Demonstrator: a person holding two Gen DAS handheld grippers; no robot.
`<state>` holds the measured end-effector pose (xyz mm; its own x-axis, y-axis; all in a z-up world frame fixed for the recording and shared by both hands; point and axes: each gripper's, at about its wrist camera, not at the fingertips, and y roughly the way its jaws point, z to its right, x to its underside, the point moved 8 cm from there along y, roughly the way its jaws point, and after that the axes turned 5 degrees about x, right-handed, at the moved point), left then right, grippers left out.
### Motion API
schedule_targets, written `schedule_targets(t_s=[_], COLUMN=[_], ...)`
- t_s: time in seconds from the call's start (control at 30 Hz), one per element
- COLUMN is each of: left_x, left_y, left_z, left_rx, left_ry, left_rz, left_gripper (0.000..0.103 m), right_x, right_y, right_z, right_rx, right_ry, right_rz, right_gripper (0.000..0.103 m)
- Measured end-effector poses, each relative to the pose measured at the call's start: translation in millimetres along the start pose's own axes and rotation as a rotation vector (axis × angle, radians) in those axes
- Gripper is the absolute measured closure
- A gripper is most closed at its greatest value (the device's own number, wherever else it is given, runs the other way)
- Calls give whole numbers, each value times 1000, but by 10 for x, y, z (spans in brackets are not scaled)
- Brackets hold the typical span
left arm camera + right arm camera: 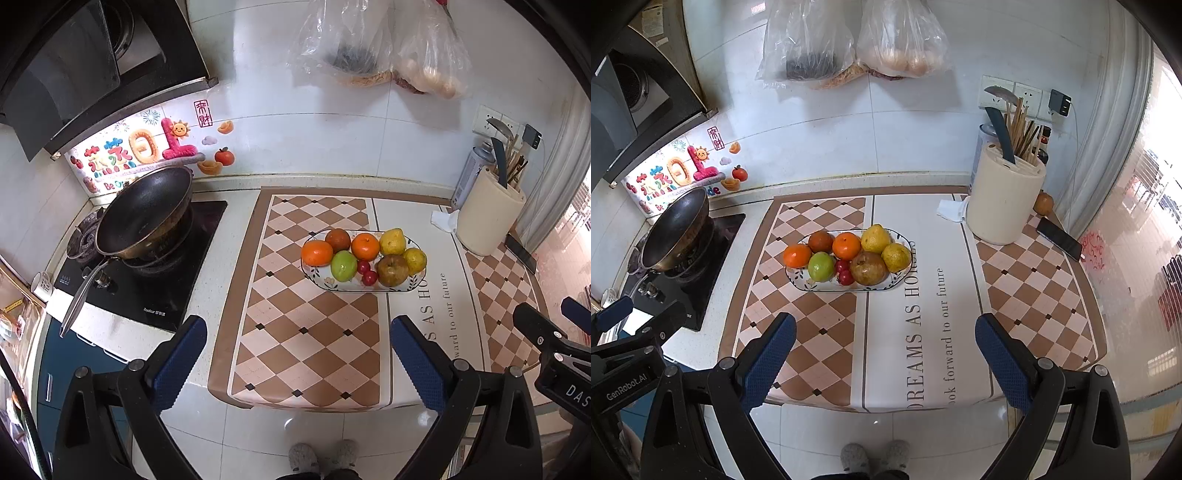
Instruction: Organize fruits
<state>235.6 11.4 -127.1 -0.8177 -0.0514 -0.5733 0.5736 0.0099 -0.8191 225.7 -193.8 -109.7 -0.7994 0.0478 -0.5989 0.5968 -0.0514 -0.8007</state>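
left gripper [297,354]: jaws wide apart, holding nothing | right gripper [884,352]: same, empty | both held back from counter edge | fruits [847,253] all piled on plate [903,275] mid-mat [827,332] | progress: judged either finished or not started.

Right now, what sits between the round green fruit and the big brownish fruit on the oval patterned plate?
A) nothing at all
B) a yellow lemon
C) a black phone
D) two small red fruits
D: on the oval patterned plate, two small red fruits lie between the round green fruit and the big brownish fruit.
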Motion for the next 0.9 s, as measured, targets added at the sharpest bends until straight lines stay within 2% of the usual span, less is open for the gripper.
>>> schedule_targets(t_s=[0.9], left_x=[64], left_y=[1], left_z=[20], left_rx=[12], left_ry=[-4], left_rz=[1], left_gripper=[1], right_x=[88], right_y=[-27], right_z=[49], right_rx=[17], right_ry=[8], right_rz=[-2], right_gripper=[3])
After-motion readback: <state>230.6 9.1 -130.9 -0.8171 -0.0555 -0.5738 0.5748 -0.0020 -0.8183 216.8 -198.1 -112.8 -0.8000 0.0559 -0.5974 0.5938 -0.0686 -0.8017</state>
